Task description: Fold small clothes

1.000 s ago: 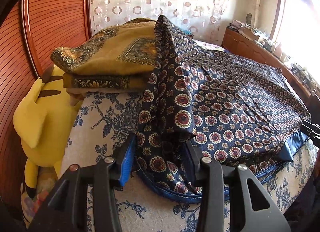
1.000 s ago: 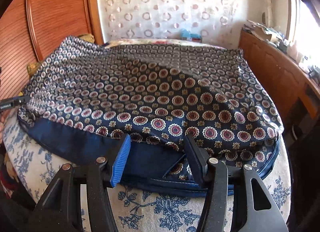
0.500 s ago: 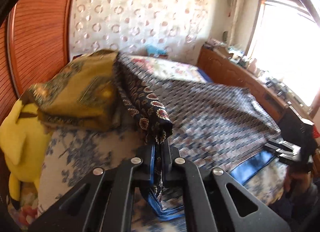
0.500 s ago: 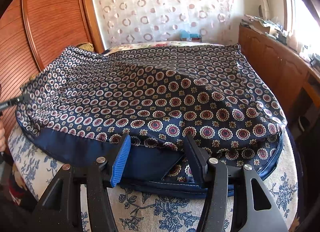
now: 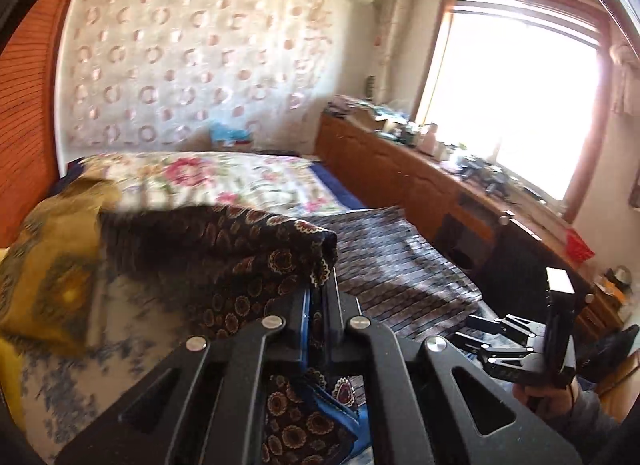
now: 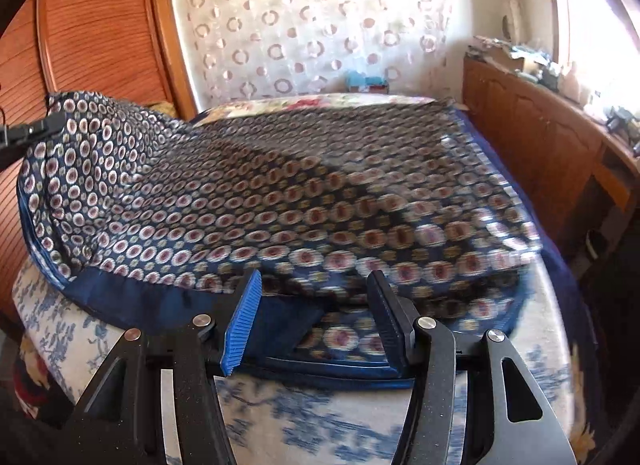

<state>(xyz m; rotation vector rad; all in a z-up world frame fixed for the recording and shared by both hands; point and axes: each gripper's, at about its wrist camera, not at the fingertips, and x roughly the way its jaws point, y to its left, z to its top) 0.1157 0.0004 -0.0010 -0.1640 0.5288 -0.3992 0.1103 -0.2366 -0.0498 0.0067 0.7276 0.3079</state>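
Observation:
A navy cloth [image 6: 300,193] printed with red-and-white medallions and edged with a blue hem lies spread over the blue-flowered cover [image 6: 320,417]. My left gripper [image 5: 318,293] is shut on a bunched corner of the navy cloth [image 5: 248,249] and holds it raised off the surface. In the right wrist view the left gripper [image 6: 36,129] shows at the far left edge, with the cloth rising up to it. My right gripper [image 6: 312,301] stands with its jaws apart over the cloth's near hem, which lies between the fingers unpinched. A hand holds that right gripper [image 5: 468,329] low at the right.
A folded mustard patterned cloth [image 5: 52,265] sits left of the raised corner, with a yellow plush toy [image 5: 6,377] below it. A pink-flowered bedspread [image 5: 224,181] lies beyond. A wooden cabinet [image 5: 400,169] with clutter runs along the right; a wooden wardrobe [image 6: 100,25] stands left.
My left gripper closed on the cloth's corner, then lifted it up and toward the right, pulling that side off the surface. The right gripper stayed open at the hem, shifting only slightly.

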